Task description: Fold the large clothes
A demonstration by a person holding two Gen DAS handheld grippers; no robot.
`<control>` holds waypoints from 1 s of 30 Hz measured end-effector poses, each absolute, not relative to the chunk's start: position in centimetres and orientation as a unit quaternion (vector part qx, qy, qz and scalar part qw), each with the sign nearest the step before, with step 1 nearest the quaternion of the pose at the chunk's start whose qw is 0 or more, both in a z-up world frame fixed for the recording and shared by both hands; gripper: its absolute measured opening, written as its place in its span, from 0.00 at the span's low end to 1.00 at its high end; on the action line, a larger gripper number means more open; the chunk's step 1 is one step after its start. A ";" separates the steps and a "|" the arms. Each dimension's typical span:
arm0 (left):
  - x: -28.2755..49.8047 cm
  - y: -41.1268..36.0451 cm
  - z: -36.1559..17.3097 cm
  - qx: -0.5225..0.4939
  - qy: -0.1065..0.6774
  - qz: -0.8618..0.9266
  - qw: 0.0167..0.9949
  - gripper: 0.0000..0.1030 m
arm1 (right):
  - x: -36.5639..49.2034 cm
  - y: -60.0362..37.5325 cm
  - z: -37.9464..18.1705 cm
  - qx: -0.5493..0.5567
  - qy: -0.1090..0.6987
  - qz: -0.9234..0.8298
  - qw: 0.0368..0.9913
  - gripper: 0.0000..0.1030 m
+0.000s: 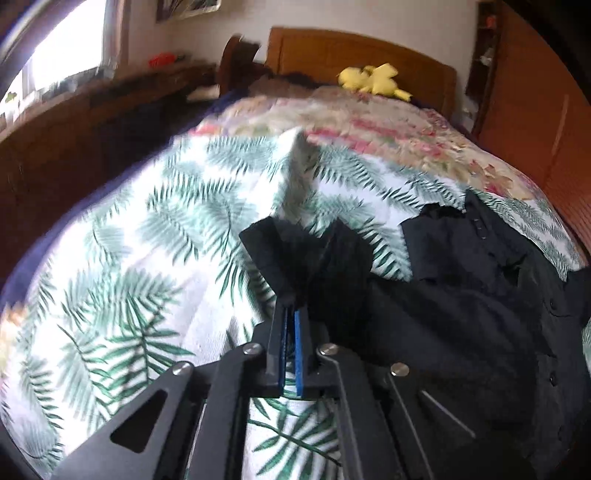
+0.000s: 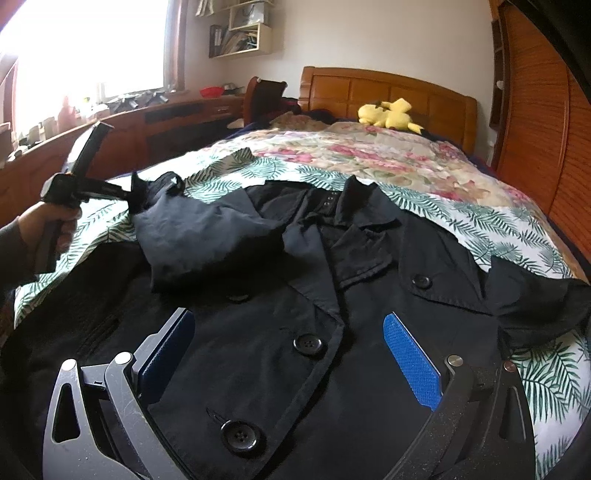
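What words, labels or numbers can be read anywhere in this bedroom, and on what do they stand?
None can be read.
Black buttoned coat: no label or brand shows.
Books and papers on the pale wall shelf: too small and blurred to read.
Picture on the wall: blurred, no text legible.
Yellow plush toy and leaf-print bedspread: pattern only, no writing.

No legible text, label, brand mark, number or sign is found in either view. The framed picture on the wall is too blurred to read. The books and papers on the wall shelf show no readable titles. The black coat carries no visible tag or lettering, and its buttons bear none.
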State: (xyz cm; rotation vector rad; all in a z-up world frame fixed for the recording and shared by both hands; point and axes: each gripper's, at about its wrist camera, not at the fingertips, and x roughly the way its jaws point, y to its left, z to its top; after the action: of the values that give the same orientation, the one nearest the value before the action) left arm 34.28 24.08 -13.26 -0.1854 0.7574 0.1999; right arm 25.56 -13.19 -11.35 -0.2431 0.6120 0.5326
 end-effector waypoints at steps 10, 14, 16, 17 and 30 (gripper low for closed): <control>30.5 15.9 -3.4 -0.037 0.290 0.026 0.956 0.00 | 25.0 -15.6 -9.3 -0.102 0.278 0.242 0.924 1.00; 28.1 12.1 -0.3 -0.022 0.266 -0.007 0.964 0.00 | 24.2 -17.2 -8.3 -0.091 0.273 0.235 0.928 1.00; 26.7 10.3 0.9 -0.013 0.259 -0.027 0.965 0.00 | 23.6 -18.1 -7.7 -0.088 0.266 0.229 0.932 1.00; 26.1 9.3 1.4 -0.009 0.257 -0.038 0.966 0.00 | 23.4 -18.5 -7.5 -0.088 0.263 0.226 0.934 1.00; 19.9 -1.0 3.6 0.045 0.256 -0.119 0.958 0.00 | 20.0 -24.3 -5.9 -0.087 0.244 0.179 0.949 1.00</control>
State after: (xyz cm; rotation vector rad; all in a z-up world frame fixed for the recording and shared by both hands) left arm 19.88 -0.97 3.58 0.0903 0.5188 -0.2406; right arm 19.99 -24.35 -5.89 -0.1769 0.4971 0.3633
